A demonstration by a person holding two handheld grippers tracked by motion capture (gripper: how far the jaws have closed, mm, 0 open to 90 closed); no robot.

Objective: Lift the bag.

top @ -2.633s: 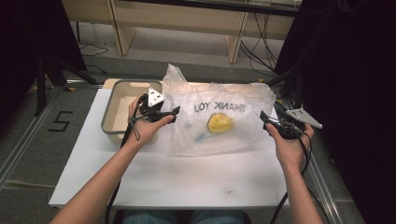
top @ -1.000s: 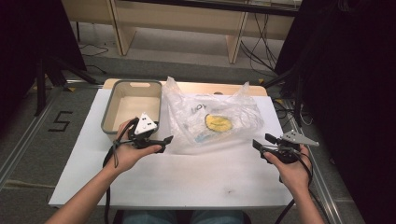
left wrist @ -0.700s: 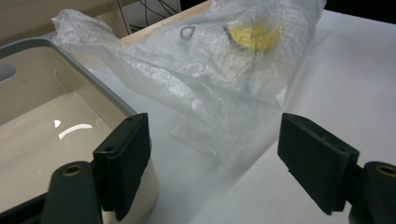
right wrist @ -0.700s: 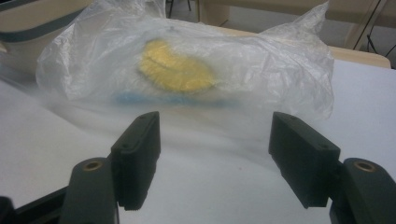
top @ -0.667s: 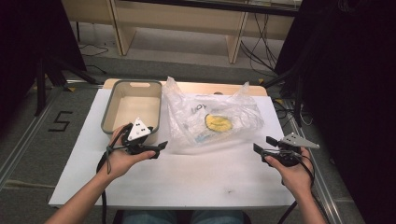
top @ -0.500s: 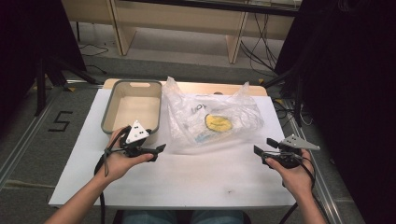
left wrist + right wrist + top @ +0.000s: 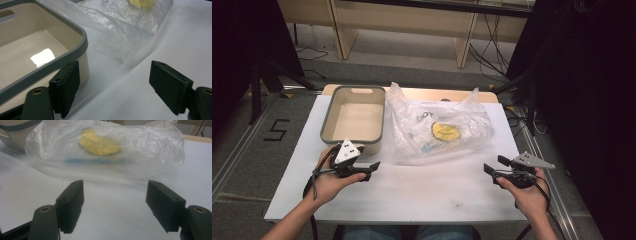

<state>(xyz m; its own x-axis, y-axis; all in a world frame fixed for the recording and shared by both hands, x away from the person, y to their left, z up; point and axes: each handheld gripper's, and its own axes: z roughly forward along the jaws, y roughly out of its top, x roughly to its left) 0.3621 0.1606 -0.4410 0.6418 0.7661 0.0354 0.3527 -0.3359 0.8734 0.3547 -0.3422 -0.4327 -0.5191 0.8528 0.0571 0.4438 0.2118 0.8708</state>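
A clear plastic bag (image 7: 439,127) lies crumpled on the white table (image 7: 437,192), with a yellow round item (image 7: 447,131) inside it. My left gripper (image 7: 369,171) hovers near the table's front left, open, its fingers empty. In the left gripper view the jaws (image 7: 115,87) stand wide beside the bin's corner, and the bag (image 7: 120,27) lies beyond them. My right gripper (image 7: 496,165) sits at the front right, open, its jaws having just been opening wider with nothing between them. In the right gripper view (image 7: 115,205) it faces the bag (image 7: 150,147) and the yellow item (image 7: 100,143).
A beige bin with a grey rim (image 7: 354,141) stands at the back left, touching the bag's left side; its rim (image 7: 50,62) is close to my left jaw. Bare table stretches between the two hands. Floor and cables lie beyond the table.
Both grippers have let go of the bag's edges and drawn back toward the near edge. The bag has settled into a heap. The left hand kept moving back and down.
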